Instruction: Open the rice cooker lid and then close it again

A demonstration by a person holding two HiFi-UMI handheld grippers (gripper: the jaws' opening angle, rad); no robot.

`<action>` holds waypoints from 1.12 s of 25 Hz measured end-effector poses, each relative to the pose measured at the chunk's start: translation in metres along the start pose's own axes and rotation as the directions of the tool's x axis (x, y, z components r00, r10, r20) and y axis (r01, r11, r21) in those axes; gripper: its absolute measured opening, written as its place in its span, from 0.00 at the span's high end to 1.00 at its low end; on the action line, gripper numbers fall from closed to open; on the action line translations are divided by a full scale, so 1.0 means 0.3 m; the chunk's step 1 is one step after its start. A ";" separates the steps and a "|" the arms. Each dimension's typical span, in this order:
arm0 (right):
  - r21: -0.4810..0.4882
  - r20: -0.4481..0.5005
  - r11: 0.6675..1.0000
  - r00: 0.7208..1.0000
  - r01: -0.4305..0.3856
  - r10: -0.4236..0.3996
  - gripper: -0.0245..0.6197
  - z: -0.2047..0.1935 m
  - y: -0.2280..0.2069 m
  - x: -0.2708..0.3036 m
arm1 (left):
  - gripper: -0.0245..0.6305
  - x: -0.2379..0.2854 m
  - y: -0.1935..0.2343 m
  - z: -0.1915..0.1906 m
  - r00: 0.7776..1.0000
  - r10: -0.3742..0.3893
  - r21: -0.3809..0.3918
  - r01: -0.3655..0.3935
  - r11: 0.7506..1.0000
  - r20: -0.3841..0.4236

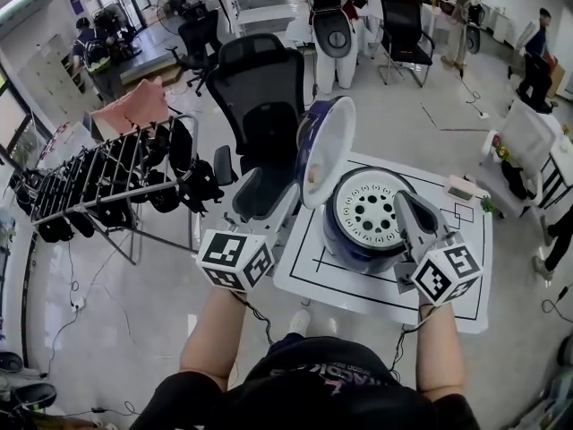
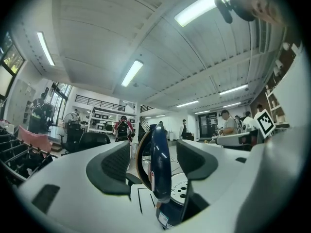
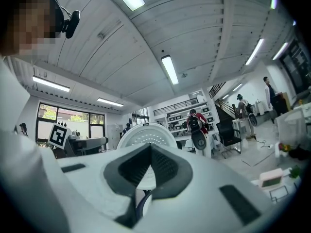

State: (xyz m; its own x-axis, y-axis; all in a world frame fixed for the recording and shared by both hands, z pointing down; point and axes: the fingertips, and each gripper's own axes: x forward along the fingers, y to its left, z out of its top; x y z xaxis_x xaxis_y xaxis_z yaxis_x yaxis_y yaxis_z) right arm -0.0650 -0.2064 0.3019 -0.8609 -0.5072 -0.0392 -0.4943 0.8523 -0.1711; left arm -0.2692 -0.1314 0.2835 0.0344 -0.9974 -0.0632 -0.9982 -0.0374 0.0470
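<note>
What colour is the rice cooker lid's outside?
Dark blue; lid clearest in left gripper view.

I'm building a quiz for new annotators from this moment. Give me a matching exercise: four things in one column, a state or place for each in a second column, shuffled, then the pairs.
1. rice cooker lid
2. left gripper
3. right gripper
4. pink cloth

A. jaws together
B. draped on the drying rack
C. standing upright, open
D. jaws apart, one on each side of the lid

Pairs: 1-C; 2-D; 3-A; 4-B
</note>
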 end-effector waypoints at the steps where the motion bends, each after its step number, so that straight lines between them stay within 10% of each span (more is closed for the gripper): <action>1: 0.000 0.000 1.000 1.000 0.005 -0.005 0.96 -0.001 -0.006 0.018 | 0.52 0.017 0.020 -0.003 1.000 0.000 -0.003 0.000 1.000 -0.002; 28: 0.023 0.016 0.967 0.967 0.255 -0.255 0.96 -0.039 -0.139 0.210 | 0.53 0.439 0.188 -0.175 0.963 -0.233 0.013 0.237 0.971 -0.133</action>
State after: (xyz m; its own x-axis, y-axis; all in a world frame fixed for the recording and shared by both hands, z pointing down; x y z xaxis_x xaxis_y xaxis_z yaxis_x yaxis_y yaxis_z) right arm -0.1000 -0.2724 0.3181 -0.7044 -0.7098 -0.0096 -0.6944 0.6918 -0.1982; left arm -0.3185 -0.2682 0.3301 0.2723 -0.9603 0.0611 -0.9622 -0.2717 0.0180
